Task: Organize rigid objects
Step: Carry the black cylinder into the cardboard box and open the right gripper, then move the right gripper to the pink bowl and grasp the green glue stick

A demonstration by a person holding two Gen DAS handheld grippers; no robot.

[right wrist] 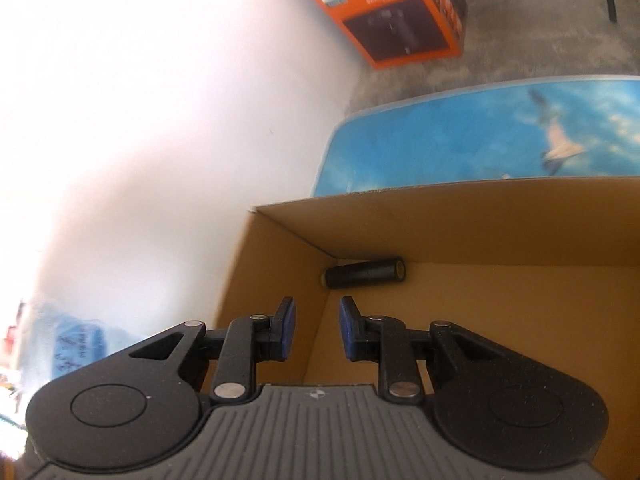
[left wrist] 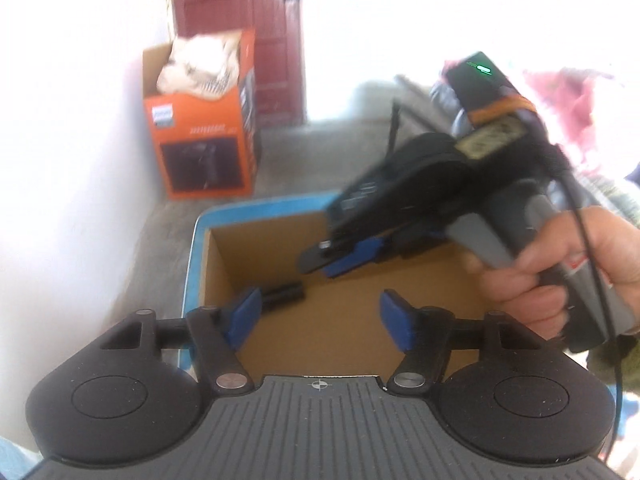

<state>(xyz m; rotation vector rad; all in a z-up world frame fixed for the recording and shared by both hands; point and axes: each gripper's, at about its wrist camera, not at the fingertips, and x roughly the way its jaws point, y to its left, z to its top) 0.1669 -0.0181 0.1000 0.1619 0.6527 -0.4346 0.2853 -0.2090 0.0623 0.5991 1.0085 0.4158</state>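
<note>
A black cylinder (left wrist: 284,294) lies on the floor of an open cardboard box (left wrist: 224,264), against its far left corner (right wrist: 364,272). My left gripper (left wrist: 320,320) hovers over the box, open, with nothing between its blue pads (left wrist: 244,316). My right gripper (left wrist: 332,260), held by a hand (left wrist: 560,272), reaches in over the box from the right. In the right wrist view the right gripper (right wrist: 318,324) stands just short of the cylinder. Its pads (right wrist: 288,328) are a narrow gap apart and empty. The box's inner wall (right wrist: 480,220) rises behind the cylinder.
The box has a blue outer skin and a flap printed with sky and a bird (right wrist: 480,132). An orange carton (left wrist: 200,140) stuffed with cloth stands on the grey floor by the white wall, also seen as the orange carton (right wrist: 392,12). A red door (left wrist: 240,20) is behind.
</note>
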